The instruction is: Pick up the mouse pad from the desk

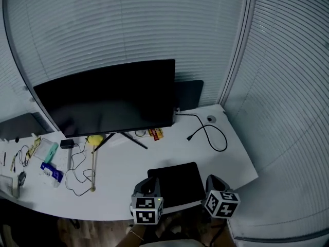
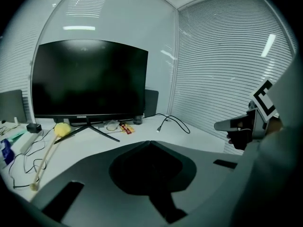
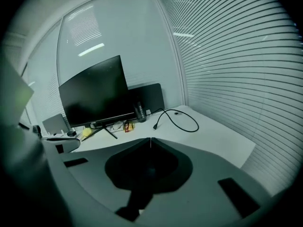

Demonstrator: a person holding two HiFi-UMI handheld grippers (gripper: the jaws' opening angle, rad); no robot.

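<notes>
The black mouse pad [image 1: 176, 182] lies flat near the front edge of the white desk [image 1: 128, 163]. In the head view my left gripper [image 1: 148, 183] sits at the pad's near left corner and my right gripper [image 1: 212, 181] just off its right edge. The jaws of both meet tip to tip with nothing between them: left gripper [image 2: 149, 142], right gripper [image 3: 150, 139]. The pad itself is hidden below the jaws in both gripper views. Whether either gripper touches the pad I cannot tell.
A large dark monitor [image 1: 108, 96] stands at the back on a splayed stand. A black cable [image 1: 208, 133] loops to its right. A yellow-headed stick [image 1: 93, 161], thin wires, a blue packet [image 1: 51, 172] and a red-yellow packet [image 1: 156, 133] lie to the left and behind. Blinds close off the right.
</notes>
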